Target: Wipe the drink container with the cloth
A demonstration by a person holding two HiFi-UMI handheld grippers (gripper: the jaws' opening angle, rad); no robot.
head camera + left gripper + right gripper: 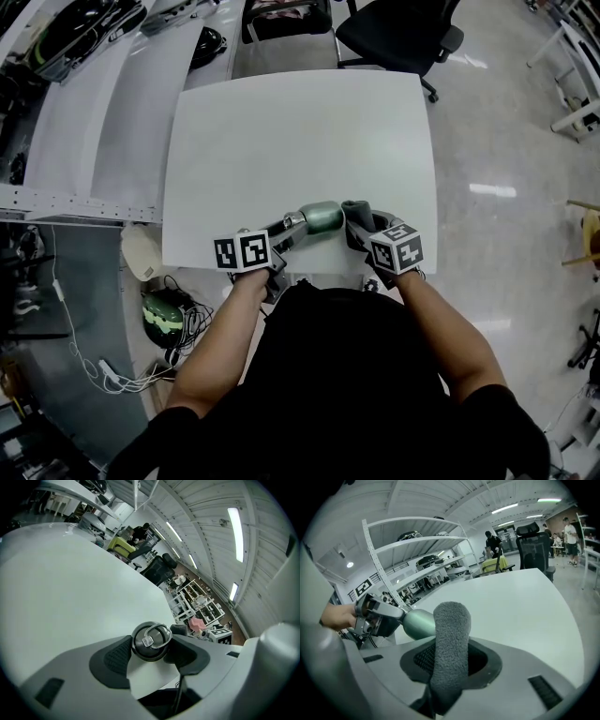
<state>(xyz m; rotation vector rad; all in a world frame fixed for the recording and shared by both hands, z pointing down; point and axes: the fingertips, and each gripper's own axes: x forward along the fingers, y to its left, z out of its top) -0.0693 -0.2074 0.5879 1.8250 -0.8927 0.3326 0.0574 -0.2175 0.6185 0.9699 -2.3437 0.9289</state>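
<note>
At table [300, 141] edge, left gripper [289, 225] clamping bottle [322, 217], cloth [358, 214] alongside (chair [398, 33] beyond)

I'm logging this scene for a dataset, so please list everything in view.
Drink container: one, green with a dark cap, over the table's near edge, cap end in the left jaws.
Cloth: one, grey, in the right jaws, beside the container's base.
Table: one, white, centre.
Office chair: one, black, beyond the table's far edge.
Shelving: white, left of the table.
Left gripper: one, grey, shut on the container's cap.
Right gripper: one, grey, shut on the cloth.
</note>
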